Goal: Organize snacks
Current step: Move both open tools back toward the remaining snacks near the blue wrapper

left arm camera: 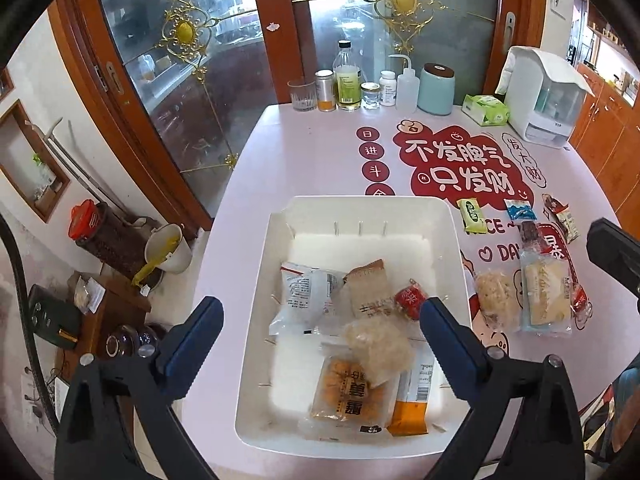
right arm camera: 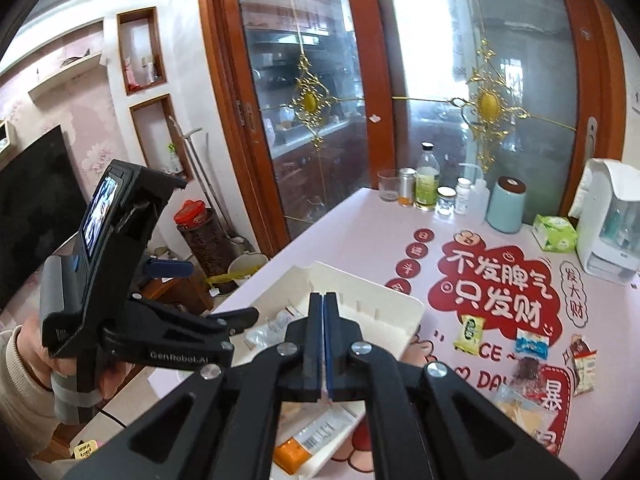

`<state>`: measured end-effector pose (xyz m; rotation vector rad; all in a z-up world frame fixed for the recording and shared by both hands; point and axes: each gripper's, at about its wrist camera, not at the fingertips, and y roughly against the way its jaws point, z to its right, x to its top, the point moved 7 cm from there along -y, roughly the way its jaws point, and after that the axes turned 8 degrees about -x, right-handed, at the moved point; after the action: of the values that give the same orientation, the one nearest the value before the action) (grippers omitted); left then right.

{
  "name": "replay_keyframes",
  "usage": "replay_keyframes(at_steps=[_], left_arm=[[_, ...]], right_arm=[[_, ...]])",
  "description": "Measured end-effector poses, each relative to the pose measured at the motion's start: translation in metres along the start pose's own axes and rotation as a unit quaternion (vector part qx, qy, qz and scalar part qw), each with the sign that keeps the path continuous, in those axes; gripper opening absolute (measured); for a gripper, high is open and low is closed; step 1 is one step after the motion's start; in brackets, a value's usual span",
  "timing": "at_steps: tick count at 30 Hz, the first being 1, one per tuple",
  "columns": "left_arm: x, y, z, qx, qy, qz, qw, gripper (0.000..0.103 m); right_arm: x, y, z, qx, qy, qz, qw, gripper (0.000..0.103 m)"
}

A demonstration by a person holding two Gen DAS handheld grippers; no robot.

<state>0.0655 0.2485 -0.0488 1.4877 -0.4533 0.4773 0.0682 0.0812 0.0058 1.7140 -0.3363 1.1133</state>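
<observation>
A white tray [left arm camera: 452, 240] on the pink table holds several snack packets: a white one [left arm camera: 304, 296], a brown one [left arm camera: 368, 288], a small red candy [left arm camera: 410, 298], a clear pale one [left arm camera: 378, 344] and an orange pastry pack [left arm camera: 346, 392]. My left gripper [left arm camera: 320, 308] hangs open above them with nothing between its fingers. Loose snacks lie to the right of the tray: a green packet [left arm camera: 472, 214], a blue packet [left arm camera: 520, 210], a rice cracker [left arm camera: 494, 296] and a long biscuit pack [left arm camera: 546, 296]. My right gripper [right arm camera: 324, 300] is shut and empty over the tray [right arm camera: 400, 308].
At the table's back edge stand a glass [left arm camera: 303, 95], bottles [left arm camera: 348, 78], a teal canister [left arm camera: 437, 89], a tissue pack [left arm camera: 486, 109] and a white dispenser [left arm camera: 544, 96]. Glass doors rise behind. Left of the table, a red-lidded jar [left arm camera: 90, 224] and a bucket sit on the floor.
</observation>
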Motion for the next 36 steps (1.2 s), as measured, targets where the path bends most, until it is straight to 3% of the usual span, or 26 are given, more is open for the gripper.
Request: replay_keyframes(at_steps=[9,16,18,27,36], left_arm=[[0.003,-0.007,0.029,-0.016,-0.016,-0.003,0.9997,0.098],[0.006,-0.023,0.073,-0.030,-0.044,-0.022,0.9983,0.098],[0.007,-0.027,0.086,-0.035,-0.052,-0.027,0.9977,0.098],[0.012,-0.059,0.178,-0.056,-0.111,-0.053,0.9908,0.098],[0.036,-0.103,0.272,-0.072,-0.168,-0.067,0.9809,0.098]], right_arm=[[-0.016,0.008,0.028,-0.027,-0.024,-0.019,0.999,0.005],[-0.039,0.011,0.065,-0.055,-0.052,-0.042,0.996,0.029],[-0.047,0.012,0.079,-0.062,-0.064,-0.050,0.995,0.030],[-0.084,0.019,0.152,-0.102,-0.109,-0.081,0.985,0.033],[-0.122,0.034,0.247,-0.147,-0.157,-0.111,0.970,0.043]])
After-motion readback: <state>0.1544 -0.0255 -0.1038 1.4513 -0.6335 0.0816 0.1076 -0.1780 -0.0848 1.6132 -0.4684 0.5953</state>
